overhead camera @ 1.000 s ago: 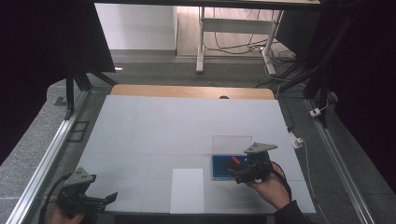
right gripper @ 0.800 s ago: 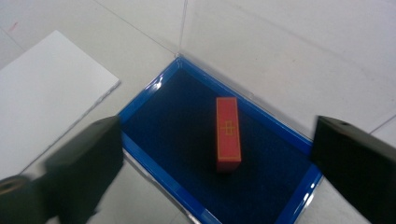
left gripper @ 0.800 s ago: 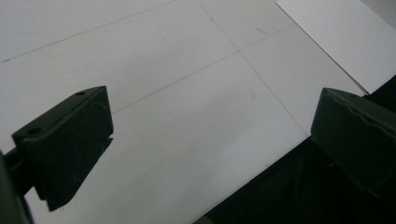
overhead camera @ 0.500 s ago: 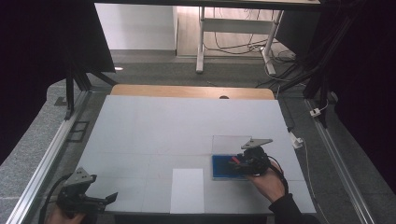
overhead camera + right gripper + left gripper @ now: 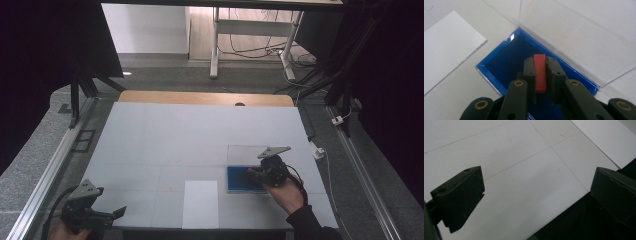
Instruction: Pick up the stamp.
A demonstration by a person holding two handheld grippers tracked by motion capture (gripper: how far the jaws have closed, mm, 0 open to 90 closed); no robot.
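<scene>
in the high view, the white table (image 5: 200,140) takes up the middle of the frame. at the lower left, the left hand-held gripper (image 5: 118,213) sits over the table's near corner, its jaws apart with nothing between them. a white sheet of paper (image 5: 201,203) lies at the lower centre, reaching the table's near edge. right of it, in the lower right part of the frame, is a clear case with a blue tray (image 5: 239,180) and an open transparent lid (image 5: 245,152) lying just behind it. the right hand-held gripper (image 5: 251,173) is over the tray, held by a hand (image 5: 287,192) in a dark sleeve.

in the left gripper view, the two black jaws stand wide apart at the left and right edges, over bare table (image 5: 506,170); a corner of the white sheet of paper (image 5: 609,137) shows at the upper right.

in the right gripper view, the right hand-held gripper (image 5: 540,62) is clamped on a small flat red piece (image 5: 540,72), held on edge between the jaws above the blue tray (image 5: 506,60). the transparent lid (image 5: 579,32) fills the upper right, and the white sheet of paper (image 5: 446,45) lies at the left.
</scene>
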